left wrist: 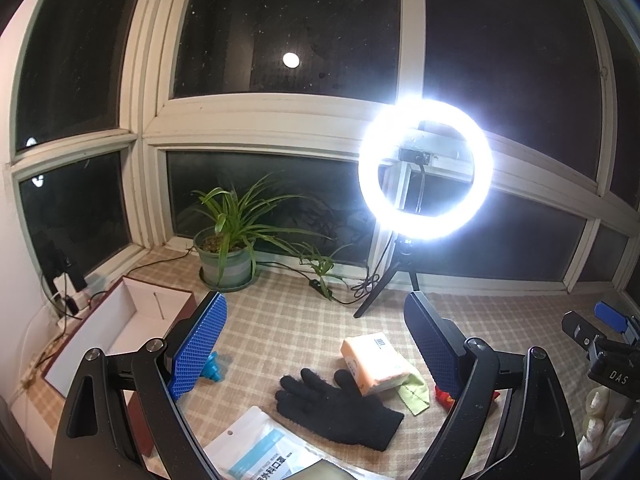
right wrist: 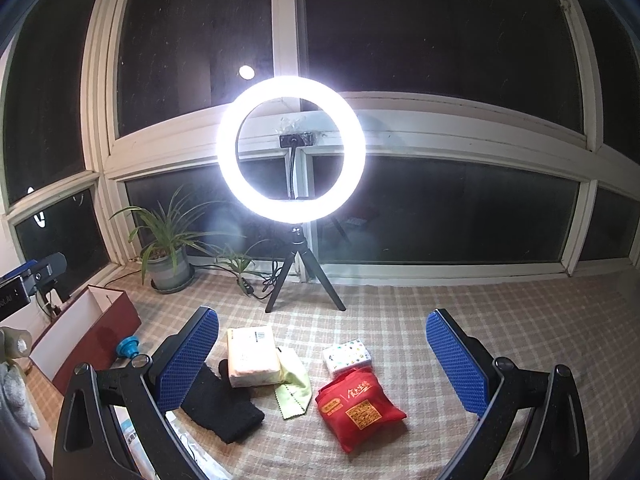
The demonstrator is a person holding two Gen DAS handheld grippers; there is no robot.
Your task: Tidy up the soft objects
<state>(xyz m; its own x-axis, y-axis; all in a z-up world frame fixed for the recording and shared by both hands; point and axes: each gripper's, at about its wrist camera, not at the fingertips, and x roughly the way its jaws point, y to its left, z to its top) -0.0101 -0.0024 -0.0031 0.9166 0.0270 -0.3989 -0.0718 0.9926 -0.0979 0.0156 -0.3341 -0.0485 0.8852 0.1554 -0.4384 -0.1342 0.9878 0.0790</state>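
The black glove (left wrist: 340, 410) lies flat on the checked counter (left wrist: 288, 320), cuff toward the camera and fingers pointing away toward the window, its long axis slanting across the gap of the left gripper (left wrist: 320, 340). Those jaws are spread wide and empty, poised above it, so the left hand looks nearer. The right gripper (right wrist: 322, 356), also spread and empty, sits over the red bag (right wrist: 358, 408). The open box (left wrist: 120, 332) waits at the left.

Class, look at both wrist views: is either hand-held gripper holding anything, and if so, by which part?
Nothing is held. The left hand-held gripper and right hand-held gripper are both open above the black glove and red bag.
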